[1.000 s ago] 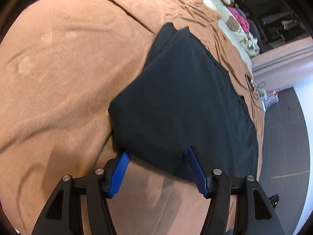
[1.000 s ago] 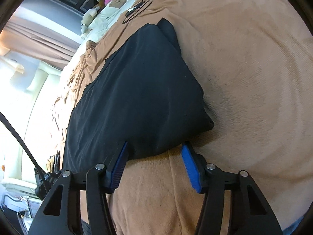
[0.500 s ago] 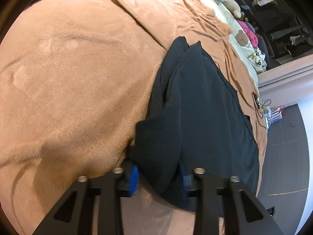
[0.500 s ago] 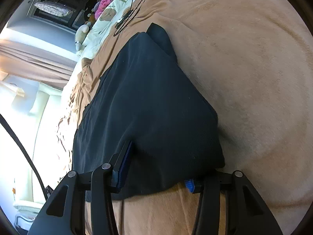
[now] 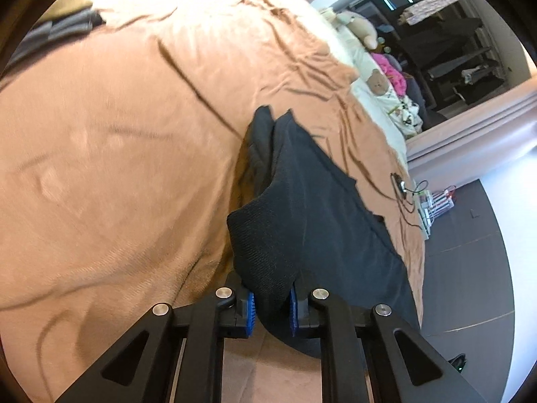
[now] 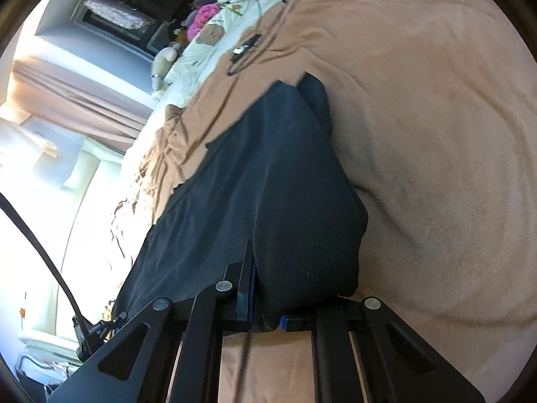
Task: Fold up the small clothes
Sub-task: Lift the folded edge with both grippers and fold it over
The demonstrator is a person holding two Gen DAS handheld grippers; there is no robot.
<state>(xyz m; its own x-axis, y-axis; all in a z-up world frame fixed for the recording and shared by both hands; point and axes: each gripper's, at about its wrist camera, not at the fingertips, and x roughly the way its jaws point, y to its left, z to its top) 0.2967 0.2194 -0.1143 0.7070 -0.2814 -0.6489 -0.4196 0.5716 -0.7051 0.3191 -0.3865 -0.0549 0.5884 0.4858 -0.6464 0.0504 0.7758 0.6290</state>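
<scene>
Item: black garment [image 5: 312, 208], dark knit cloth, lying on a tan blanket [image 5: 110, 168] that covers a bed; its near edge is lifted off the blanket at two corners while the far part rests flat, one narrow end pointing away toward the pillows. Left gripper [image 5: 271, 310]: black frame, blue ribbed pads [image 5: 251, 312], jaws closing on a bunched corner of the garment, the cloth pinched between the pads and bulging out above and below them. Right gripper [image 6: 266, 315]: same make, jaws closing on the other near corner, the fabric gathered into a thick fold that hides most of the pads (only slivers of blue show on either side of it). Between the two grips the garment hangs in a soft ridge, raised a little above the blanket. Blanket: smooth and plush near the grippers, rumpled into creases farther off. Beyond it, a cream printed bedsheet [image 5: 379, 77] with bear figures, a pale plush toy [image 5: 360, 25], a bright pink bundle [image 5: 391, 72]. A small device with a black cable [image 6: 246, 47] lies on the blanket past the garment's far end. Dark floor [image 5: 470, 268] to the side in the left wrist view; curtains [image 6: 84, 97] and a bright window in the right.
</scene>
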